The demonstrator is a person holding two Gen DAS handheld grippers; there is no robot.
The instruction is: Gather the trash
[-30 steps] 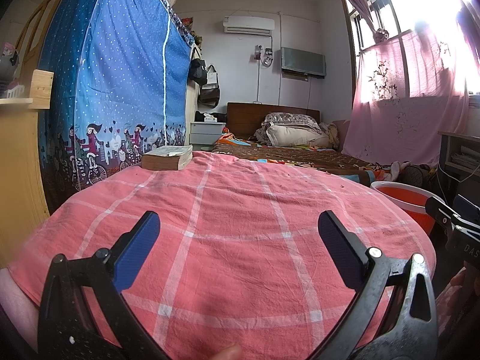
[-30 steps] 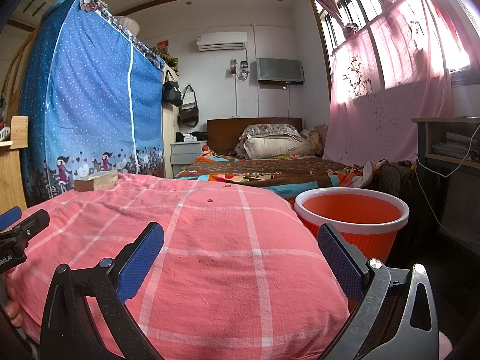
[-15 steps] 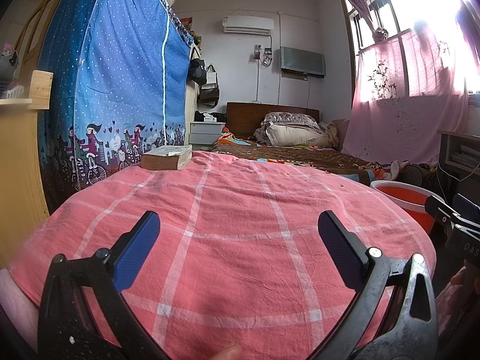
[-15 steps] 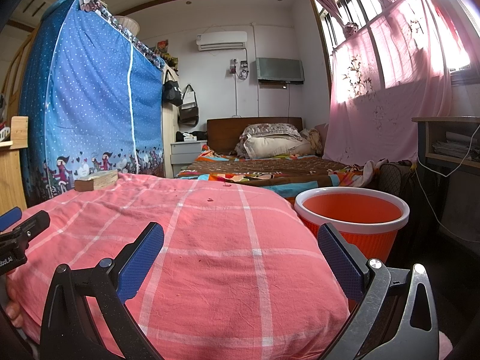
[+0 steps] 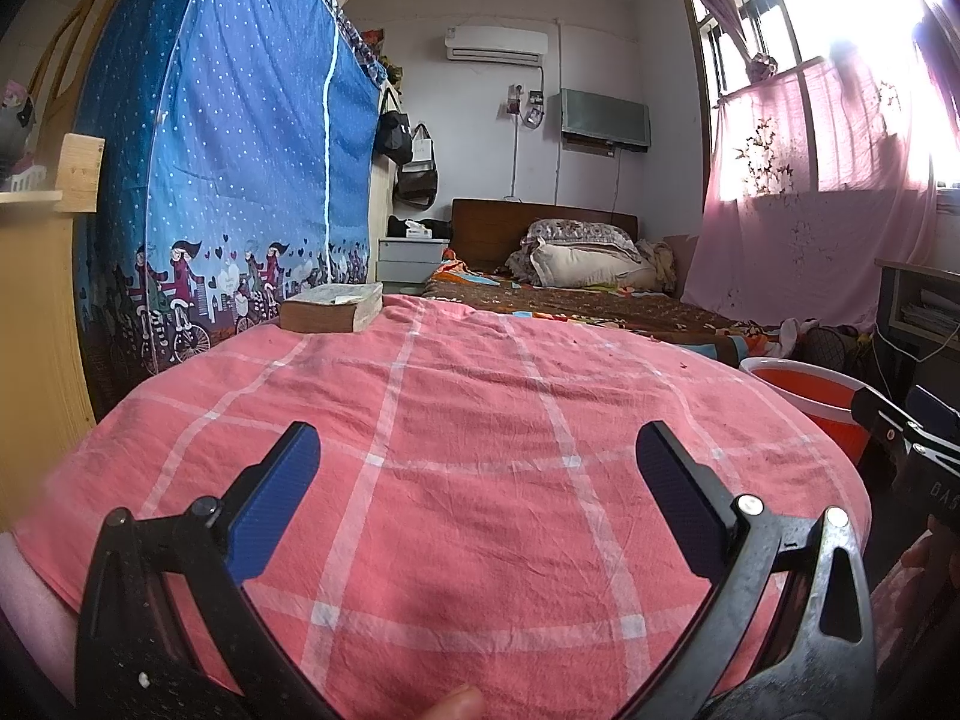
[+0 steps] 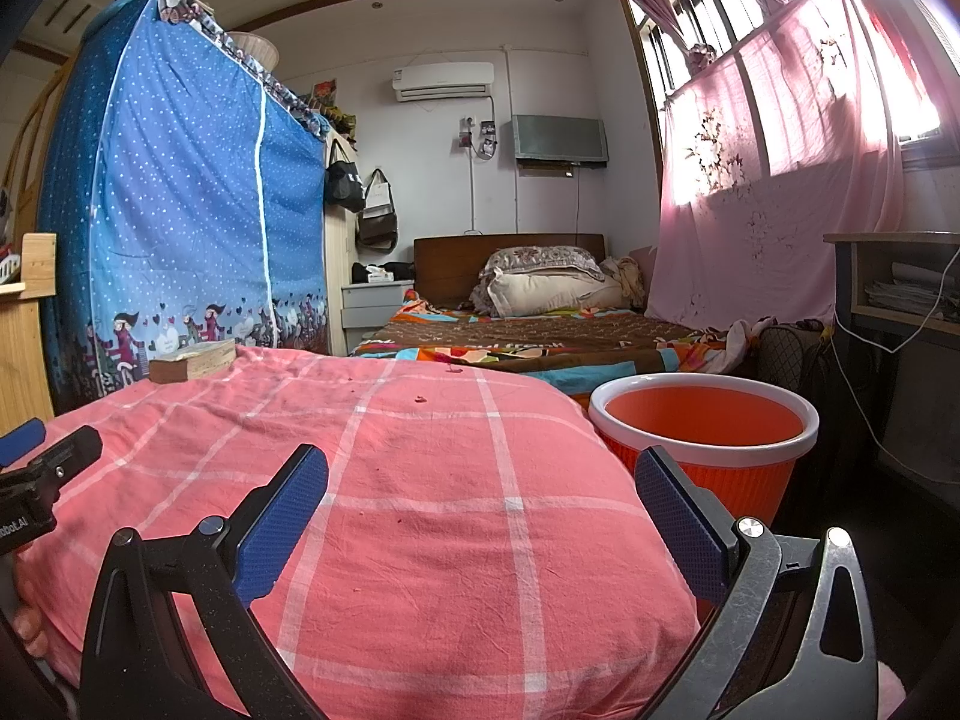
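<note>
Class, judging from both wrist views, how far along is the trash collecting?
Done: nothing visibly; what shows of the orange bin looks empty. In hand: nothing; left gripper and right gripper are open. Left: small crumbs on the pink checked cloth.

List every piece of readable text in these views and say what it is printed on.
"DAS", cut off at the frame edge: on the right hand-held gripper body, seen in the left view.
"obot.AI", its start cut off: on the left hand-held gripper body, seen in the right view.
Air conditioner badge: too small to read.
Book: no readable title.
</note>
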